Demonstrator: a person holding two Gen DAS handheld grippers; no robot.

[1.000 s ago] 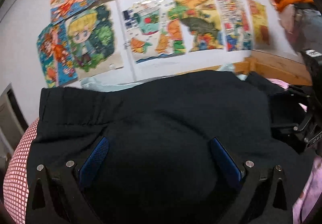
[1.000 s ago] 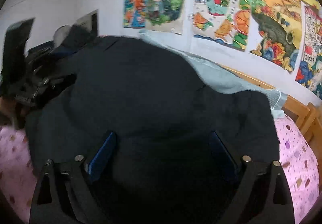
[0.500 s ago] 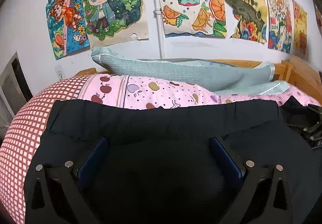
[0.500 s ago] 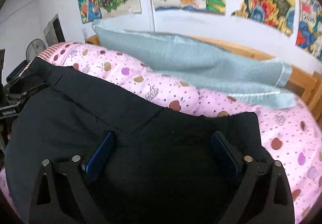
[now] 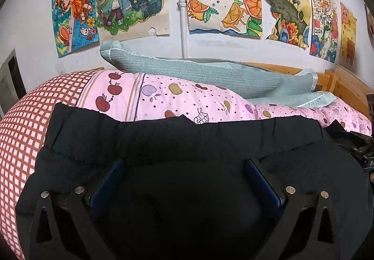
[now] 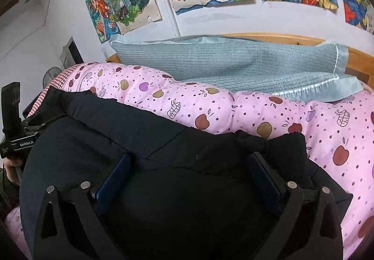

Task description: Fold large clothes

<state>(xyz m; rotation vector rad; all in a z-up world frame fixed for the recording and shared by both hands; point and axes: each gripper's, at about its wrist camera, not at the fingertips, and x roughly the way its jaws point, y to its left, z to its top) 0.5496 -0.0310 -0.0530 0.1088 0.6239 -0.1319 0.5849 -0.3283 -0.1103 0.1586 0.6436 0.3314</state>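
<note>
Both tongs are spreading wide over the black garment (image 5: 187, 143) lying under them on the pink quilt (image 5: 187, 101): left tongs (image 5: 184, 178), right tongs (image 6: 189, 175), neither gripping.

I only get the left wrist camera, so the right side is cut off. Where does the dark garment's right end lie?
Observer: The black padded garment ends in a bunched corner on the pink apple-print quilt, beside the right gripper.
Operator: Closed on it?
Observer: No, its blue-padded fingers stand wide apart, fabric humped between them.
Operator: Anything behind my left gripper?
Observer: A hand shows just below its body at the frame's left edge.
</note>
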